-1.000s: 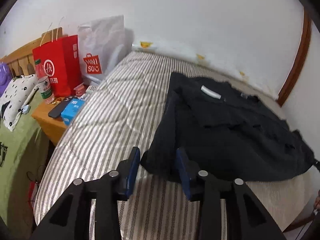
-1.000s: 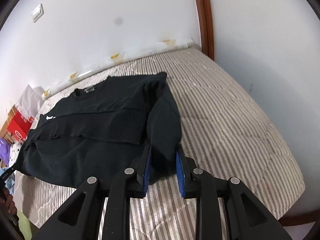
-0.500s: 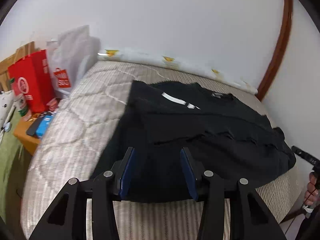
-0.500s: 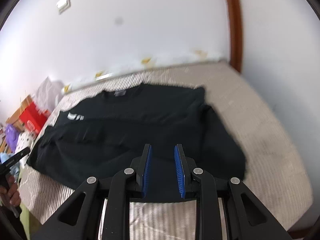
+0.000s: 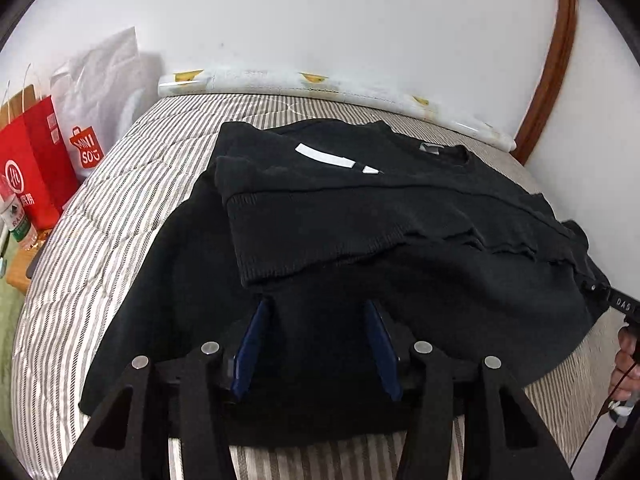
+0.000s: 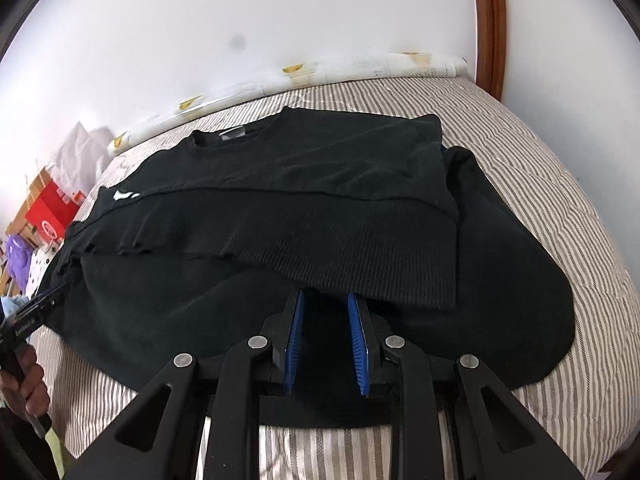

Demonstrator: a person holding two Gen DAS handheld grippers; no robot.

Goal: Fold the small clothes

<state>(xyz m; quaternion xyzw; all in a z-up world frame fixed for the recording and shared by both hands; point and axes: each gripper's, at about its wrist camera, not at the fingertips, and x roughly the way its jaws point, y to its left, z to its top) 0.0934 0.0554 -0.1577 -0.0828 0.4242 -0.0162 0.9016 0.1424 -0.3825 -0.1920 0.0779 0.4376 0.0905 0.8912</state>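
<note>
A black sweater (image 5: 400, 216) lies flat on the striped mattress (image 5: 120, 200), neck toward the wall, with a ribbed layer (image 6: 320, 240) folded across its body. My left gripper (image 5: 316, 308) hovers over the near hem. Its jaws are opening, and the fabric lies under the wide gap, clear of the blue pads (image 5: 252, 344). My right gripper (image 6: 326, 300) sits at the near edge of the ribbed layer. Its pads (image 6: 294, 336) stand a narrow gap apart with black fabric between them, shut on the sweater. The sweater's right sleeve (image 6: 520, 280) bulges out in a fold beside it.
A red paper bag (image 5: 32, 168), a white shop bag (image 5: 100, 112) and a water bottle (image 5: 16, 220) crowd the bedside table (image 5: 20, 272) on the left. A paper roll (image 5: 320, 84) lines the wall. A wooden frame (image 6: 488, 20) rises at the far right. A hand (image 5: 626, 364) shows at the edge.
Both grippers swung inward from the sweater's outer sleeves to its near middle. The sleeves now lie folded in. The left jaws have spread wider, while the right gap stayed the same.
</note>
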